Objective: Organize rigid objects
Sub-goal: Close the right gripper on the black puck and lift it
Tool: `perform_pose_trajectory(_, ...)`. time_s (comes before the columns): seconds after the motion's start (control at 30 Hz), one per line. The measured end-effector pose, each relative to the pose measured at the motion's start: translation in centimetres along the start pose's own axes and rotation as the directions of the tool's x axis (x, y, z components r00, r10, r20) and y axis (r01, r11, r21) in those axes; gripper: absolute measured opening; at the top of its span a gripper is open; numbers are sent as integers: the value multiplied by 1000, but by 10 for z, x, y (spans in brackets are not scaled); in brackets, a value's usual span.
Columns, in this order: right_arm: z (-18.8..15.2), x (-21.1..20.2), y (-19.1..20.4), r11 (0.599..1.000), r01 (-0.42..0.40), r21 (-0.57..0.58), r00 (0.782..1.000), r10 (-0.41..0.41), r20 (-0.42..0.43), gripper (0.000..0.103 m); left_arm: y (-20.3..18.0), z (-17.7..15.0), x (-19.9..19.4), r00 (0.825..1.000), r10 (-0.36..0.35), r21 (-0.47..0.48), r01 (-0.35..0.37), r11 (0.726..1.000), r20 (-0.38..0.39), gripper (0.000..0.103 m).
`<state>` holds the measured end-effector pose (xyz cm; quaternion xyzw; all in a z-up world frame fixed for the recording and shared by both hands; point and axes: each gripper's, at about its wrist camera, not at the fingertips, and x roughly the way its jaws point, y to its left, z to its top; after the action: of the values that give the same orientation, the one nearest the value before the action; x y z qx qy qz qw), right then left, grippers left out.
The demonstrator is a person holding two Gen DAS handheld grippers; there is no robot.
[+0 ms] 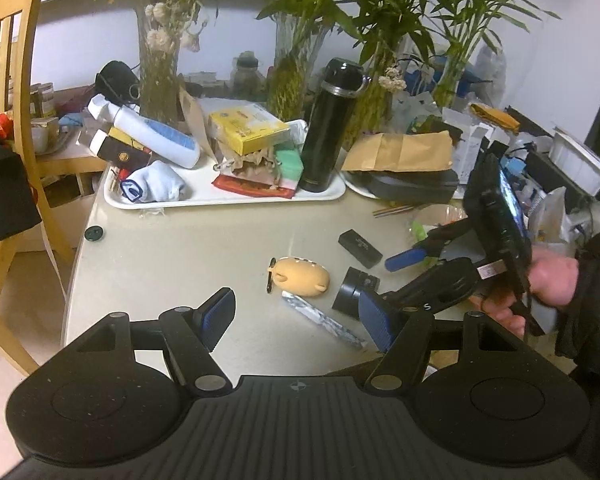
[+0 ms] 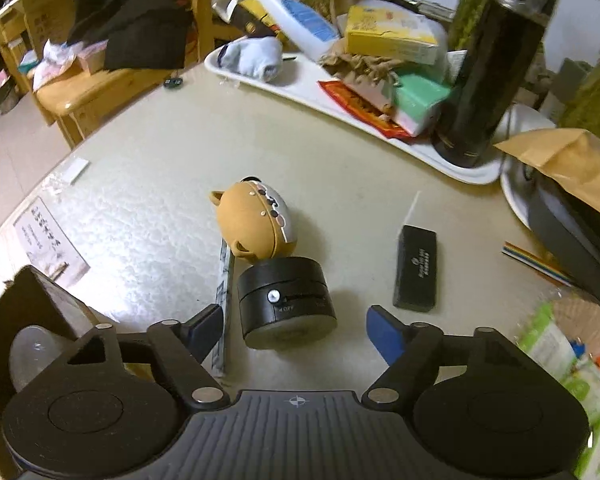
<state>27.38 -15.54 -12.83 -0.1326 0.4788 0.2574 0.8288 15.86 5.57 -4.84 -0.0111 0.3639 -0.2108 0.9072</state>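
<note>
Your right gripper [image 2: 294,332] angled down over the black round device [image 2: 286,304], jaws apart either side, pads not touching it, your left gripper [image 1: 296,316] open over the table [image 1: 180,248], nothing between, tan animal-shaped case [image 1: 300,278] just beyond it.

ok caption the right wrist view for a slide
Open right hand-held gripper poised over black round device beside tan animal-shaped case
</note>
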Motion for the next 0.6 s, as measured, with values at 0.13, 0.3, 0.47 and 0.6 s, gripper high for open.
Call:
perform_pose_trajectory(0.13,5,15,2,999,7,-41,1000,-8,-19,70,3,1,6,1000,-2,-2,1,1000,-10,68)
perform_pose_trajectory(0.3,8,30,6,996,17,-83,999,-21,-47,61,3,2,15,1000,1,11,0,1000,-26,68)
perform_pose_trajectory(0.47,7,28,4,997,21,-78,998,-26,-58,61,2,3,25,999,10,18,-10,1000,-36,68)
perform_pose_trajectory(0.6,0,7,-3,1000,19,-12,999,-19,-31,60,-1,3,30,999,18,30,-17,999,-42,68)
